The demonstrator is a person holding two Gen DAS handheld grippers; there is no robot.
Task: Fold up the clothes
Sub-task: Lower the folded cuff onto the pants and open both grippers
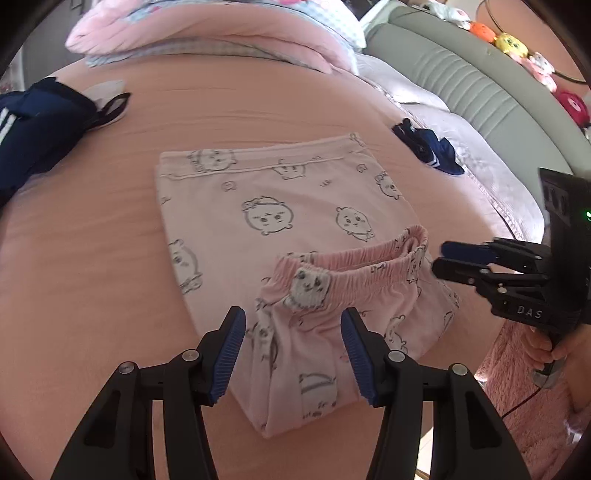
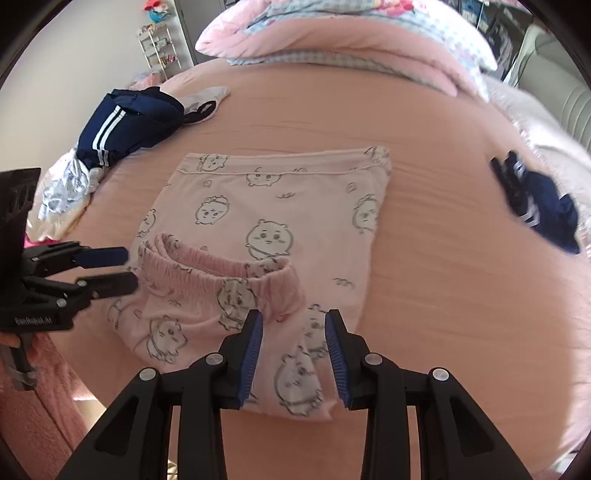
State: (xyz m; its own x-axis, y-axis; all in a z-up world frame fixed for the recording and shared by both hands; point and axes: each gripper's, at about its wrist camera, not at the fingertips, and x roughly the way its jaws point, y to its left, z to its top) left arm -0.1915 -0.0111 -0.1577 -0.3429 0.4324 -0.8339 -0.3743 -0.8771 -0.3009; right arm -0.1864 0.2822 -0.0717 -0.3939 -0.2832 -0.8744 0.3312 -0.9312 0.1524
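Pale pink pyjama bottoms printed with cartoon faces lie folded on the pink bed sheet. Their gathered elastic waistband is doubled over on top at the near end. My left gripper hovers over the near left part of the fold, jaws apart, pads off the cloth. The right gripper stands open over the near right part, with fabric below the gap and nothing pinched.
Navy trousers with white stripes lie at the far left beside a crumpled white cloth. A small navy garment sits at the right. Pillows and a quilt are piled at the back, by a grey headboard.
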